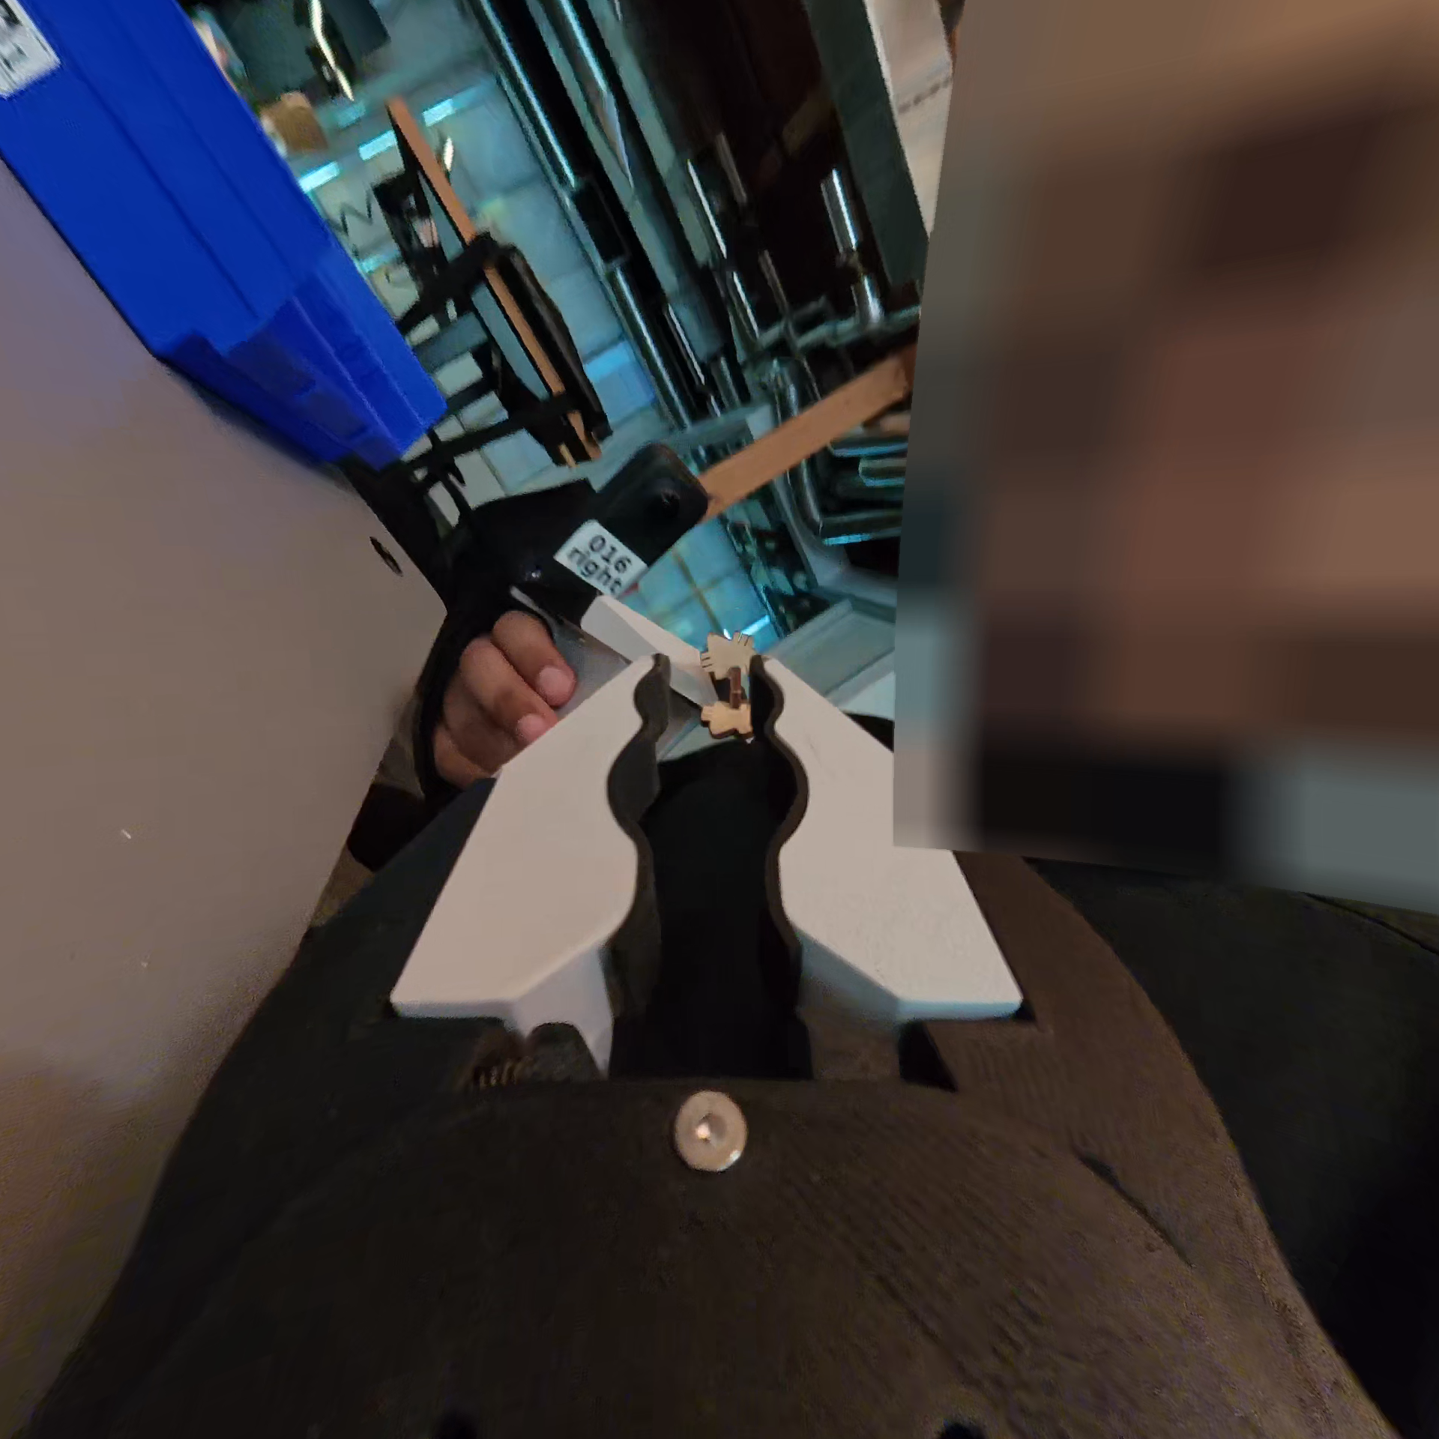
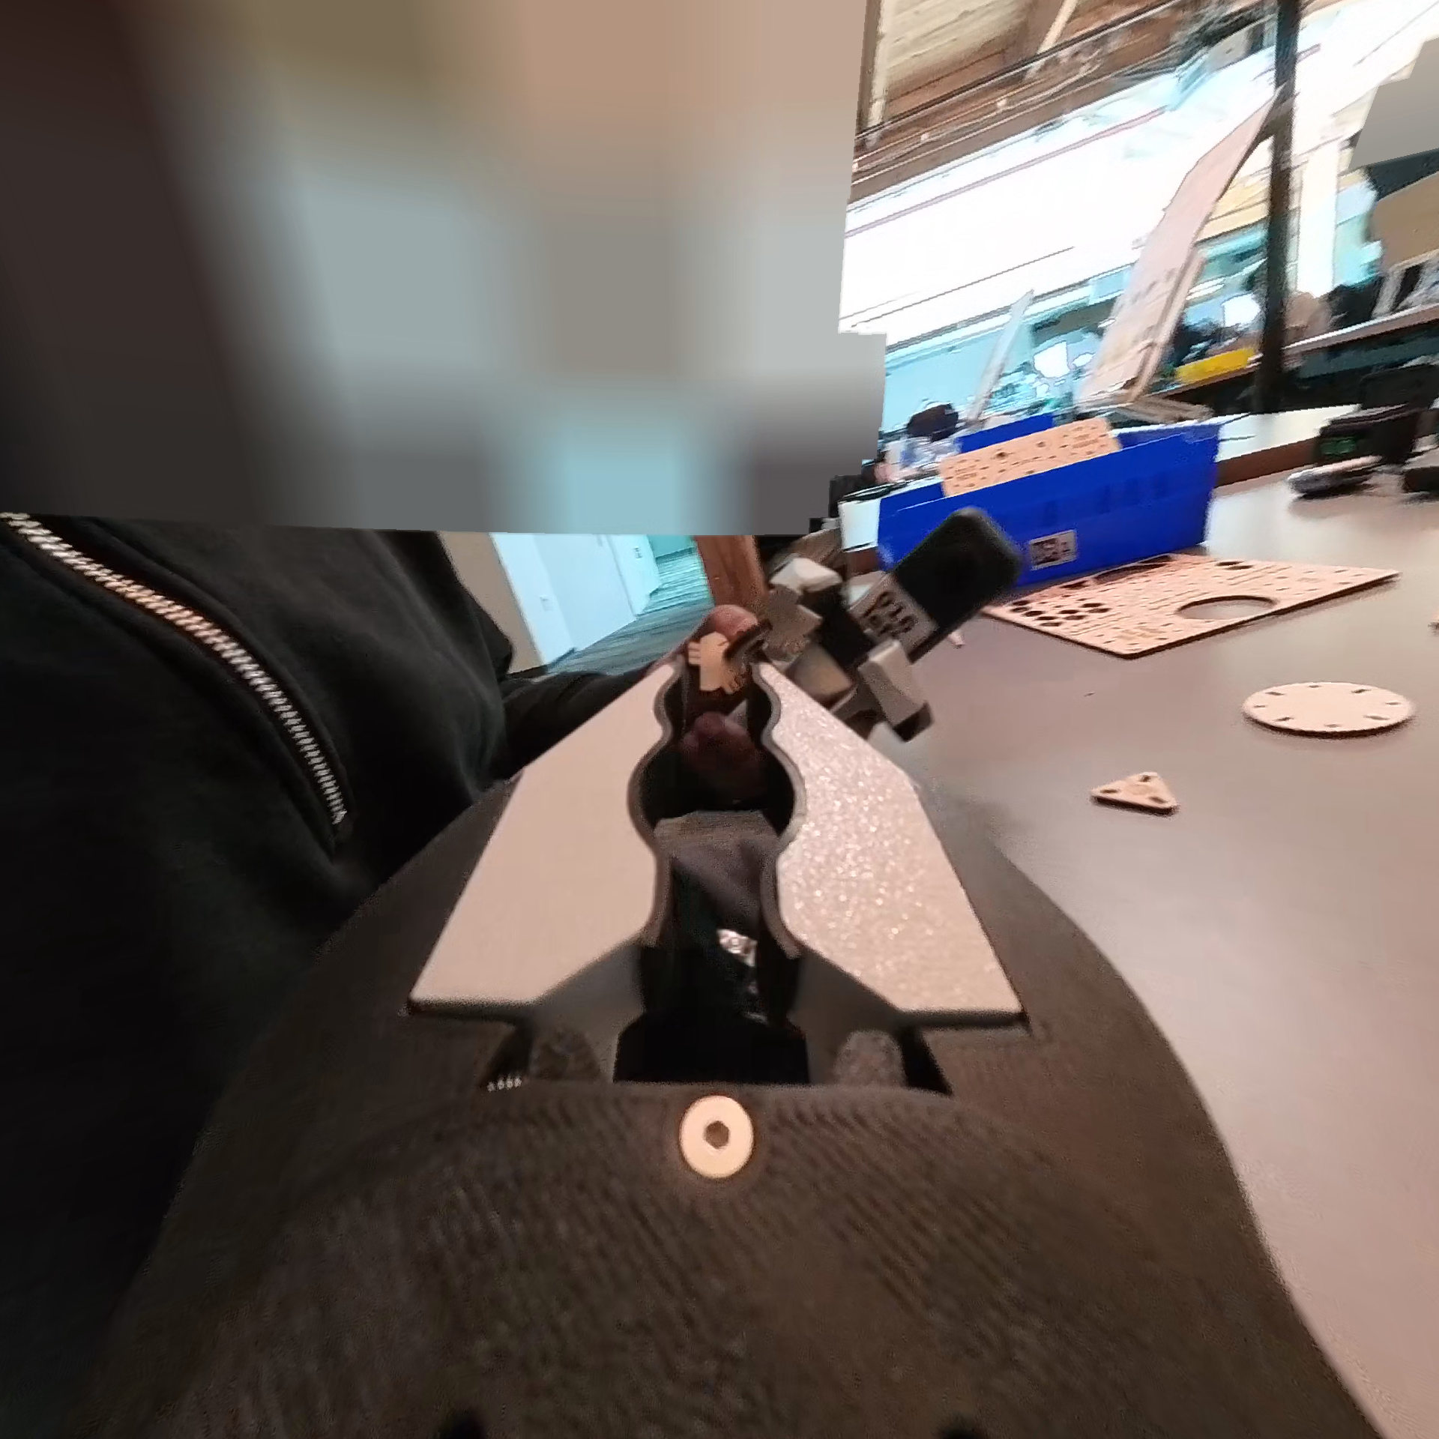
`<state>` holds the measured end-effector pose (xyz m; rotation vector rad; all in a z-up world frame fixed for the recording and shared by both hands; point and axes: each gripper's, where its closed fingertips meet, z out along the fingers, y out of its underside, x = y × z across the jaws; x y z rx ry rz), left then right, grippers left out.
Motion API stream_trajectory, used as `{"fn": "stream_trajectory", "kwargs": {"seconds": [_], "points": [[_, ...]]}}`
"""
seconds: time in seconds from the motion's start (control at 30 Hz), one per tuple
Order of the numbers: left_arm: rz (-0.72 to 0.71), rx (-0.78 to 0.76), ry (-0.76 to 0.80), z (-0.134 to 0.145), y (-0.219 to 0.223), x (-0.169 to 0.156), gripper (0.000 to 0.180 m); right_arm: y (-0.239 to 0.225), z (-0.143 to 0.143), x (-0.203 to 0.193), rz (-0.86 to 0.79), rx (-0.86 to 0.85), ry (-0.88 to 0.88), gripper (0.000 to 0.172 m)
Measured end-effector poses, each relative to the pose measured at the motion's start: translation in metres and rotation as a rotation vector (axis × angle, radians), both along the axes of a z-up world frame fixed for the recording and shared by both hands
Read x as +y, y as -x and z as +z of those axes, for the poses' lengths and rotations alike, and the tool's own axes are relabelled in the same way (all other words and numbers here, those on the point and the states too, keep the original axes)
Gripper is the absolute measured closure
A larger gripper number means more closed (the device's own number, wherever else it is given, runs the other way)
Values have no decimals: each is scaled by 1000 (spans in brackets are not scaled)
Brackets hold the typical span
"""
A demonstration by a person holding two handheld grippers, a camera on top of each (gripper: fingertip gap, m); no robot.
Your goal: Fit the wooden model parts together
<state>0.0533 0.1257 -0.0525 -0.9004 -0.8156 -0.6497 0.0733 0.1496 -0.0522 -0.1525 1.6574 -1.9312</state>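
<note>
Grey table point(image 2: 1168, 973) on the right. At its far side a blue bin point(image 2: 1090, 506), with a pale perforated wooden sheet point(image 2: 1036, 459) standing in it. Just in front of the bin, flat on the table, a larger wooden sheet with round cut-outs point(image 2: 1168, 607). Nearer, well apart from each other, a round wooden disc point(image 2: 1328, 710) and a small triangular wooden piece point(image 2: 1134, 793). On the left, a black jacket point(image 2: 195, 779) with a metal zip point(image 2: 233, 662). In the left wrist view, blurred metal racking point(image 1: 662, 233) beyond the bin.
</note>
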Motion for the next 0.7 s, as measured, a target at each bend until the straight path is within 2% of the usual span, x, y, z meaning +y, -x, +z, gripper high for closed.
{"fn": "stream_trajectory", "kwargs": {"seconds": [0.1,0.23,0.43,0.7], "points": [[-87,11,55,2,-11,0,170,-8,-3,-1,68,-32,-19,159],[-175,1,161,-5,-24,7,167,-14,-12,-4,77,9,-58,159],[-217,-21,185,-14,-27,14,169,-19,-17,-7,89,30,-76,159],[-237,-14,156,-12,-30,16,177,-20,-15,-5,103,20,-73,159]]}}
